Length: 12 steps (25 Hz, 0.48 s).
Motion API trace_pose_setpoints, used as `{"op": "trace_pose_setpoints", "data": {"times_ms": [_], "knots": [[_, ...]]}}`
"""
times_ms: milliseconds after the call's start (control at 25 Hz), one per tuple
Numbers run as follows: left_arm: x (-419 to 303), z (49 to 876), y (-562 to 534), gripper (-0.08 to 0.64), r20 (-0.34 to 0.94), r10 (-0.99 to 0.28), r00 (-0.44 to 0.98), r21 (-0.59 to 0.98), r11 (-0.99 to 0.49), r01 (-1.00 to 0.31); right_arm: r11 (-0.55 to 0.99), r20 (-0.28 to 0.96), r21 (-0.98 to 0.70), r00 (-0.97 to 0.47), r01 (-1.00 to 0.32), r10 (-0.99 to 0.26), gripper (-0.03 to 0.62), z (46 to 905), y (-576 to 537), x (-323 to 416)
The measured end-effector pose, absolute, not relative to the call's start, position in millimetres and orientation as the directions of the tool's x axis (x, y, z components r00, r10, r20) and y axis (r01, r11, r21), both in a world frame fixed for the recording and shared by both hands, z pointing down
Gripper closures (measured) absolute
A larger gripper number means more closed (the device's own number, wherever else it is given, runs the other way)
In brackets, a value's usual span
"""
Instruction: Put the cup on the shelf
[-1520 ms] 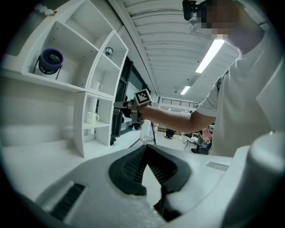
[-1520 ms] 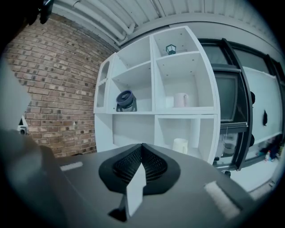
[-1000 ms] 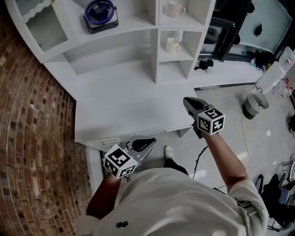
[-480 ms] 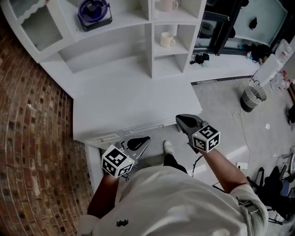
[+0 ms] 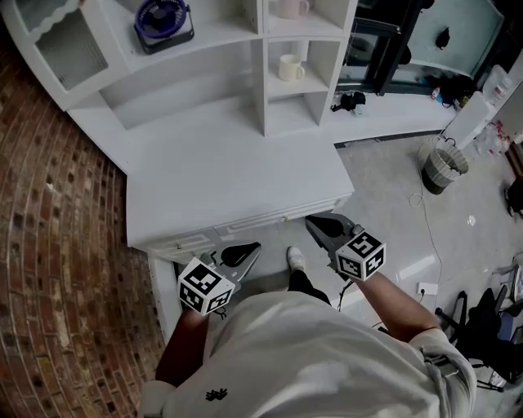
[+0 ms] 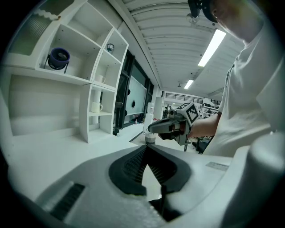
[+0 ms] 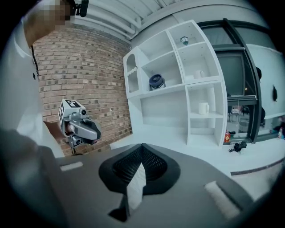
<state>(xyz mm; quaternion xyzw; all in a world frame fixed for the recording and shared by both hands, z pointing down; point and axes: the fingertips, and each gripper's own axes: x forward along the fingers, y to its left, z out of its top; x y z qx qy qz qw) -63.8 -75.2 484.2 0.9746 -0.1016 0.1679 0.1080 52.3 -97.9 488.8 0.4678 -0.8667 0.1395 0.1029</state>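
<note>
Okay, both hands are low and close to my body, at the front edge of the desk (image 5: 229,171). My left tongs (image 5: 245,251) have their tips together with nothing between them. The right tongs (image 5: 315,222) are the same, pinched together and empty. So I'm carrying nothing.

The cup (image 5: 289,67) stands in the middle cubby of the shelf (image 5: 263,82), at the far right end of the desk. It is upright, with its handle sticking out to the right as I look down. A second cup (image 5: 288,8) sits in the cubby above it, and a fan (image 5: 163,18) is further left on the upper ledge.

The whole depth of the desk lies between me and that cubby, so the cup is well apart from both tongs. It is ahead of the right tongs and only slightly to their left. From the left tongs it is ahead and well off to the right, a diagonal across the desktop. The right hand is the nearer one, and its nose already points roughly that way.

With the cup standing squarely inside a cubby, I'd judge the placing is done. If it needs another touch, that's a job for the right hand. I'd reach straight forward and come at the cup from its open front, keeping clear of the handle side.
</note>
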Motion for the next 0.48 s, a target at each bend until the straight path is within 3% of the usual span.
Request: {"op": "trace_pose_setpoints", "data": {"times_ms": [480], "knots": [[-67.2, 491.6, -62.9, 0.552, 0.359, -0.158, 0.920, 0.174, -0.957, -0.232, 0.533, 0.293, -0.136, -0.548, -0.835, -0.783, 0.583, 481.8, -81.6, 45.6]]}}
